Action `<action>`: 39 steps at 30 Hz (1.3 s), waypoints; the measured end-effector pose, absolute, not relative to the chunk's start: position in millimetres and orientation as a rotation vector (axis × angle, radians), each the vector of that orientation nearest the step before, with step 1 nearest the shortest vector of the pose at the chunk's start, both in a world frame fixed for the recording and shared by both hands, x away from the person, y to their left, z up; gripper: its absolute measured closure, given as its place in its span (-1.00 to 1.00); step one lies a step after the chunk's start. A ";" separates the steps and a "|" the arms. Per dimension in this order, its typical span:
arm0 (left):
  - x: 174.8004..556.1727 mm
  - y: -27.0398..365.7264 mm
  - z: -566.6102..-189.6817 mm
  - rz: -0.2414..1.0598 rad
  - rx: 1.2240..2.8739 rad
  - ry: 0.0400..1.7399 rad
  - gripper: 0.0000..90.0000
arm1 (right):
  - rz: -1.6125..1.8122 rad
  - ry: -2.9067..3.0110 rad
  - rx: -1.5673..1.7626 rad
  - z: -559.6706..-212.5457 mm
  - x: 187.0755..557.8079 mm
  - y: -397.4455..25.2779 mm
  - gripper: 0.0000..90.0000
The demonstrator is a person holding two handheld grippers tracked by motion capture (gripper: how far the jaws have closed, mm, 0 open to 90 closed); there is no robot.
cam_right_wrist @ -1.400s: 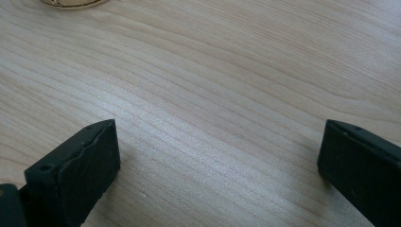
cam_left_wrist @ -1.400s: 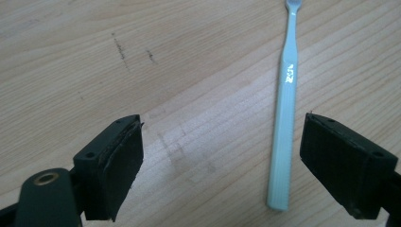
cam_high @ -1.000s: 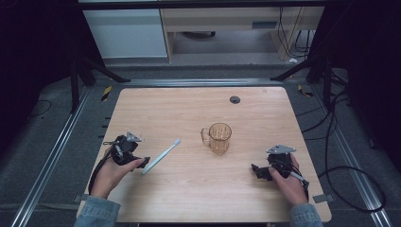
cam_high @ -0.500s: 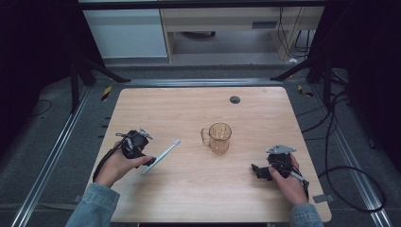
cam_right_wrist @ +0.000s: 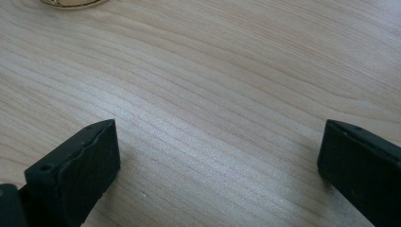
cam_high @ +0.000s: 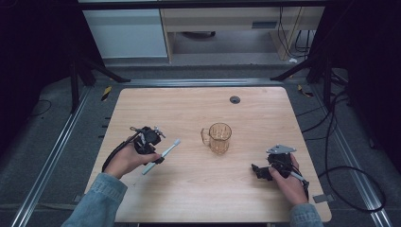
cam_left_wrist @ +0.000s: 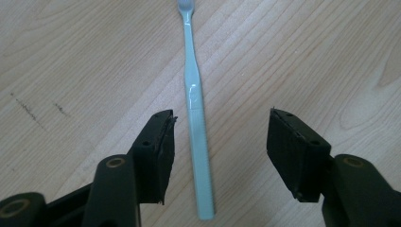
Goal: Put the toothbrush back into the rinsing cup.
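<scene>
A pale mint toothbrush (cam_high: 163,154) lies flat on the wooden table (cam_high: 198,109), bristles pointing toward the middle. My left gripper (cam_high: 153,153) hovers right over its handle end, open. In the left gripper view the toothbrush (cam_left_wrist: 196,118) runs between the two black jaws without touching either, and my left gripper (cam_left_wrist: 220,142) straddles its handle. A clear amber glass mug (cam_high: 218,138) stands upright at the table's middle, handle to the left. My right gripper (cam_high: 259,171) rests low near the front right, open, with bare wood between the jaws of the right gripper (cam_right_wrist: 217,156).
A small dark round grommet (cam_high: 234,100) is set in the table near its far edge. The mug's base (cam_right_wrist: 75,3) peeks in at the top left of the right gripper view. Metal rails and cables run along both sides of the table.
My left gripper has moved right and forward from the table's left edge, coming over the toothbrush handle. The right gripper, mug and toothbrush have stayed put.
</scene>
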State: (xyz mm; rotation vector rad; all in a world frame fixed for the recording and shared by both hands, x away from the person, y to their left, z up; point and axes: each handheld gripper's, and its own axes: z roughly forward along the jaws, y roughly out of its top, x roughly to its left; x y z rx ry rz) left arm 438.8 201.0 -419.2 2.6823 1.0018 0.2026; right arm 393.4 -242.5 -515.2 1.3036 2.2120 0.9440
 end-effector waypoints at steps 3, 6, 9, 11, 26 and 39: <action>442.1 198.9 -418.5 0.197 2.694 0.996 -0.01 | 0.941 2.212 1.292 -515.6 393.7 -242.9 -0.99; 446.9 195.9 -417.6 0.197 2.705 0.992 0.08 | 0.944 2.212 1.304 -515.2 393.4 -242.4 -0.99; 452.0 193.7 -419.3 0.175 2.720 0.997 0.15 | 0.941 2.212 1.291 -515.6 393.7 -242.9 -0.99; 455.6 192.2 -421.7 0.169 2.732 1.006 0.17 | 0.941 2.212 1.292 -515.6 393.7 -242.9 -0.99; 473.8 178.0 -444.3 0.168 2.843 1.027 0.37 | 0.941 2.212 1.292 -515.6 393.7 -242.9 -0.99; 487.4 173.4 -454.7 0.151 2.863 1.047 0.40 | 0.944 2.212 1.302 -515.2 393.5 -242.6 -0.99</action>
